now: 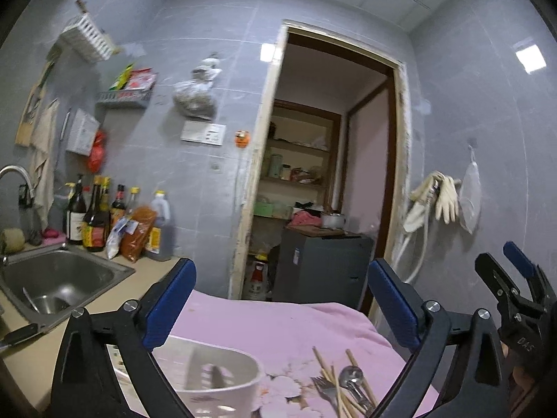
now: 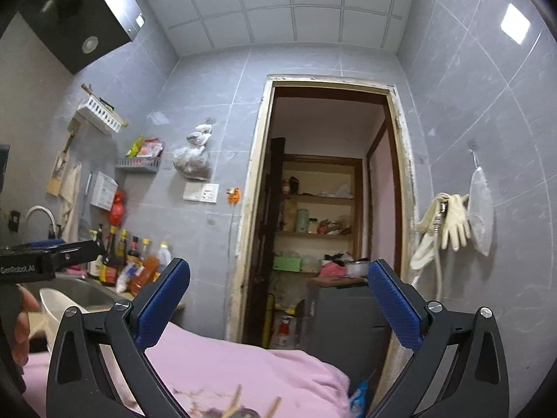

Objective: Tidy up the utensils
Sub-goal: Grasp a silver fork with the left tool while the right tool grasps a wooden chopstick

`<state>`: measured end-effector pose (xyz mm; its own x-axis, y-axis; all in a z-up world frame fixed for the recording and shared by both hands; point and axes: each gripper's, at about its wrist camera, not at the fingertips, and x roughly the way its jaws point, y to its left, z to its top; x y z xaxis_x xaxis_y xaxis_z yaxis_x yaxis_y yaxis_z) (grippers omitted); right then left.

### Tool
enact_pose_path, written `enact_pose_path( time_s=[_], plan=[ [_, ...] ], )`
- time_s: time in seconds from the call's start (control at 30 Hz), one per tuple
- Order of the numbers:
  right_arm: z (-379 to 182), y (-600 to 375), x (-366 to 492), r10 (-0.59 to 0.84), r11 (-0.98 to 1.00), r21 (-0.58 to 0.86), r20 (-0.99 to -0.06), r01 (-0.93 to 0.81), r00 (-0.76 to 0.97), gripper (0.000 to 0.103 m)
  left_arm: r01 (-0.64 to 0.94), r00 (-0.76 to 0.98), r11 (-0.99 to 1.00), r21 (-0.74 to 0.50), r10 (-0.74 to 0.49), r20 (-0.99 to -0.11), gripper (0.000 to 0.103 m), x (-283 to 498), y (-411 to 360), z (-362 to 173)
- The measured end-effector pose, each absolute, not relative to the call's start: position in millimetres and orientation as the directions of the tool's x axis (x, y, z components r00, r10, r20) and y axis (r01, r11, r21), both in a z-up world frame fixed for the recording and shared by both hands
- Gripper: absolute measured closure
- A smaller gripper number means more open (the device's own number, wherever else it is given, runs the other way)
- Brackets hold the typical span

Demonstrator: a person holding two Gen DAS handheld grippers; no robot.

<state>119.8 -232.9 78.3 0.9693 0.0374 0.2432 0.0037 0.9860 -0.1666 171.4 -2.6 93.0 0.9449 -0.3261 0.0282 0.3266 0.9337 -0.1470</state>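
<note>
While both tongs (image 1: 278,299) (image 2: 278,303) gape unloaded | white basket (image 1: 222,379) contents blurred | utensils (image 1: 343,388) on pink cloth (image 1: 278,324)

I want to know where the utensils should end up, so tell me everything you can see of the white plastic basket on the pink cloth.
The basket is pale, off-white plastic, blurred in the left wrist view. It has a smooth rounded rim and slotted holes in its wall and floor. It stands upright on the pink cloth, open side up, just below the left gripper, whose fingers do not touch it. It looks empty, though its bottom is partly cut off. The chopsticks, fork and spoon lie apart from it on the cloth.
</note>
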Motion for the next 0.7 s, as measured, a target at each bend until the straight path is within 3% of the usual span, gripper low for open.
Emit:
enact_pose_path(
  time_s=[0.2,0.43,0.5,0.6,0.7],
  plan=[
    [67.6,-253.6,118.4,0.006,0.984,-0.177,0.204,0.031,0.979,0.0,0.345,0.938,0.936,-0.069,-0.347,-0.018,0.003,177.0,-40.3,76.9],
    [57.9,-278.6,140.9,0.017,0.989,-0.15,0.046,-0.01,0.999,0.0,0.413,0.885,0.91,-0.038,-0.411,-0.22,0.003,202.6,-72.9,43.9],
    [54.2,-284.3,150.5,0.027,0.99,-0.136,-0.011,-0.028,1.0,0.003,0.434,0.86,0.9,-0.05,-0.43,-0.276,0.004,211.7,-78.4,34.8],
    [47.2,-289.8,163.5,0.047,0.991,-0.119,-0.098,-0.059,0.994,0.017,0.459,0.827,0.887,-0.06,-0.45,-0.337,0.009,218.2,-88.3,22.3],
    [38.3,-291.6,178.5,0.073,0.991,-0.099,-0.186,-0.092,0.98,0.027,0.484,0.778,0.872,-0.065,-0.463,-0.424,0.025,230.4,-98.1,8.2]
  ],
)
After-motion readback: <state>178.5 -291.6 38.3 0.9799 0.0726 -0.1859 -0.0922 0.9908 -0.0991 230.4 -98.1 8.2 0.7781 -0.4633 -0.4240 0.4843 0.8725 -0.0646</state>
